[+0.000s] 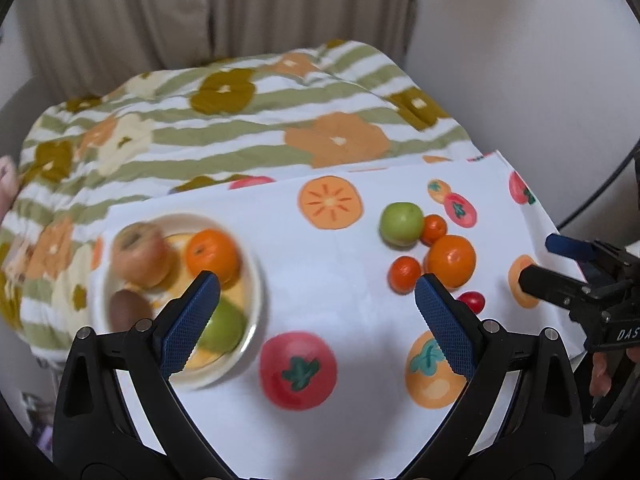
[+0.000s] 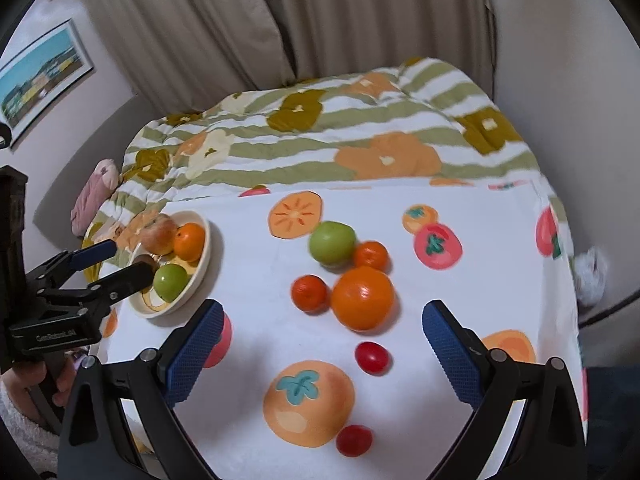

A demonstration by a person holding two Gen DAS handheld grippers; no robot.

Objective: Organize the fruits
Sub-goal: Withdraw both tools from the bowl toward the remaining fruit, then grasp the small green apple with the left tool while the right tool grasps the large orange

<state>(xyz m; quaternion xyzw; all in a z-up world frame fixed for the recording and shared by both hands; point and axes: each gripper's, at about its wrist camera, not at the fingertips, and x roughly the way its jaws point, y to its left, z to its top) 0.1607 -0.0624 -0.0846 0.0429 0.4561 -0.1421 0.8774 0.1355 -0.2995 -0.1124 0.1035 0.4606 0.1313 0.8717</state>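
A cream bowl (image 1: pixel 256 300) at the left holds a reddish apple (image 1: pixel 140 256), an orange (image 1: pixel 214 254), a green apple (image 1: pixel 224 328) and a brown kiwi (image 1: pixel 128 310). Loose on the white fruit-print cloth lie a green apple (image 2: pixel 333 242), a big orange (image 2: pixel 362 298), two small tangerines (image 2: pixel 310 293) (image 2: pixel 371 255) and two cherry tomatoes (image 2: pixel 373 357) (image 2: pixel 354 440). My left gripper (image 1: pixel 316 292) is open and empty, just right of the bowl. My right gripper (image 2: pixel 322 320) is open and empty, in front of the big orange.
The cloth (image 2: pixel 460 320) covers a table beside a striped flower-print quilt (image 2: pixel 320 140). Curtains (image 2: pixel 320 20) hang behind. A framed picture (image 2: pixel 40 80) hangs on the left wall. A pink item (image 2: pixel 94 192) lies at the quilt's left edge.
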